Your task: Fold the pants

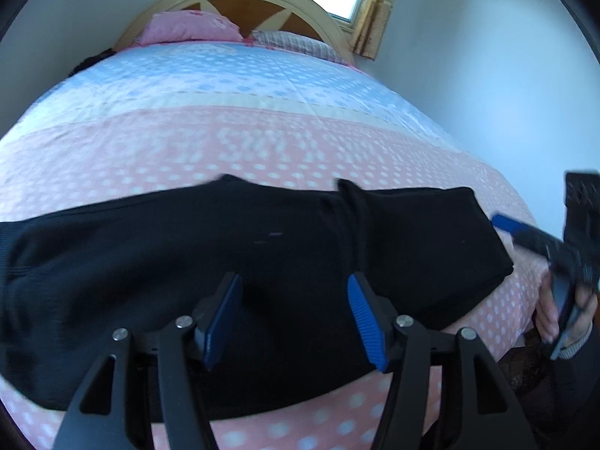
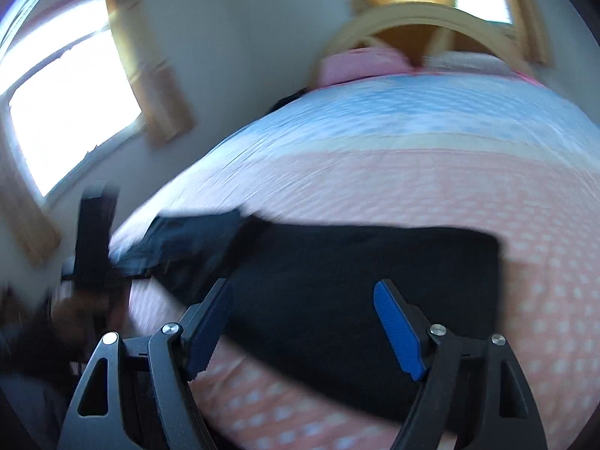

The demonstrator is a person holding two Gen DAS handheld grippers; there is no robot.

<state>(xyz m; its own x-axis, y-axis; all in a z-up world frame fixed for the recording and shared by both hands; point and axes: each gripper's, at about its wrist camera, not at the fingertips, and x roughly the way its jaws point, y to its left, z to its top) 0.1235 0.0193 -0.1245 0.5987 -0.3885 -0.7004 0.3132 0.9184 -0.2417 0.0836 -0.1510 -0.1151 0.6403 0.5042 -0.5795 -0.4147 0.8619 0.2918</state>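
Both claws, left gripper (image 1: 294, 317) and right gripper (image 2: 302, 324), hang spread over my black knit pants (image 1: 232, 258); I'd pinch the 3 o'clock end squarely.

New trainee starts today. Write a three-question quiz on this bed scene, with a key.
1. True or false: the left gripper is clamped on the black fabric pants.
2. Which covers the bed under the pants? A) plain white sheet B) pink and blue dotted bedspread C) green wool blanket
3. Fill in: the right gripper hovers over the pants with its jaws ____.

Key
1. False; its jaws stand apart with nothing between them.
2. B
3. open
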